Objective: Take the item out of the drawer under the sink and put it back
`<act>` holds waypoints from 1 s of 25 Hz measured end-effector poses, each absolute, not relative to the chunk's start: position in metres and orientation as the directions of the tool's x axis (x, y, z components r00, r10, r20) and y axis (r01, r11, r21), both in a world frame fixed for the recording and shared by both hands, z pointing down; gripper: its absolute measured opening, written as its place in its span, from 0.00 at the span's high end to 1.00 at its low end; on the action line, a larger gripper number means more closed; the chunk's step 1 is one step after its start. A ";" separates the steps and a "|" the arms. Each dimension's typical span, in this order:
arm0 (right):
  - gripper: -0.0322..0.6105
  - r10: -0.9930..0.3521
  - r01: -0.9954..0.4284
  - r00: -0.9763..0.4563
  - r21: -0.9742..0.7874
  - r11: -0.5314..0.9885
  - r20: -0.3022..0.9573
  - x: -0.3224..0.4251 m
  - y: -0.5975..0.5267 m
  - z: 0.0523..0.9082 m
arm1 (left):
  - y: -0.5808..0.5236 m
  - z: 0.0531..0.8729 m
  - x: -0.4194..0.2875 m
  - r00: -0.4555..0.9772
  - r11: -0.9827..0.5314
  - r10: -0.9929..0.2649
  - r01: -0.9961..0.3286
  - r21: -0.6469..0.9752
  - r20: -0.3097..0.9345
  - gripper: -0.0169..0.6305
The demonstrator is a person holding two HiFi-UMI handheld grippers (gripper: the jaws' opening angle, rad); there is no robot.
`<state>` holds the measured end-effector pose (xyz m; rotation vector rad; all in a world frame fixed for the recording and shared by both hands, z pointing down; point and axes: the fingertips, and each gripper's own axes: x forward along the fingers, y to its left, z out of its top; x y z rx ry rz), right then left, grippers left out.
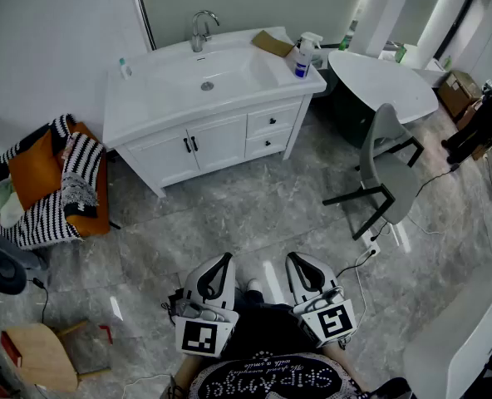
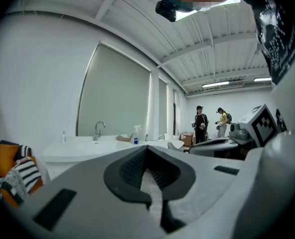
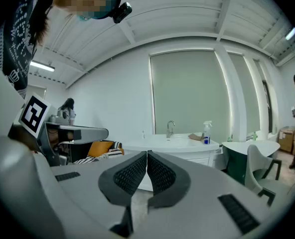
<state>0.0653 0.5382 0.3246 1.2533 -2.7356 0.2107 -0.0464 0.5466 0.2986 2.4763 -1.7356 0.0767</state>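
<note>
A person in a dark printed top (image 1: 267, 381) is standing on a grey marbled floor (image 1: 229, 214), holding the left gripper (image 1: 221, 264) and the right gripper (image 1: 297, 264) side by side and roughly level, both pointing toward a white vanity cabinet (image 1: 167, 152) well ahead. The jaws of each gripper are pressing together at the tips, with nothing between them. On the right, a grey chair (image 1: 391, 169) is standing apart from the cabinet. On the left, an orange cushion (image 1: 38, 169) is lying under a black-and-white striped blanket (image 1: 71, 181) just beside the cabinet. The two drawers (image 1: 273, 121) at the cabinet's right end are sitting shut, as are the double doors (image 1: 188, 146) next to them, so the item inside is staying out of sight. Above them, the sink (image 1: 213, 77) is sitting under a chrome tap (image 1: 200, 30), with a spray bottle (image 1: 302, 56) standing at the counter's right end. A brown piece of card (image 1: 273, 42) is lying behind the spray bottle, and a small bottle (image 1: 125, 67) is standing near the left edge. Past the cabinet to the right, a white-topped desk (image 1: 379, 77) is carrying a few small containers. In the left gripper view, two people (image 2: 201, 123) are standing far across the room.
</note>
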 end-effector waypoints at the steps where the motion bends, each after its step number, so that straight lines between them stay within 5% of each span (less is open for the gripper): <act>1: 0.92 -0.739 -0.756 -0.652 -0.073 0.650 0.171 0.067 0.539 0.327 | 0.548 0.302 -0.044 0.339 -0.332 -0.934 -0.940 0.071 0.111 0.97; 25: 0.92 -0.696 -0.710 -0.703 -0.116 0.694 0.144 0.080 0.536 0.337 | 0.533 0.315 -0.019 0.365 -0.353 -0.918 -0.930 0.100 0.155 0.97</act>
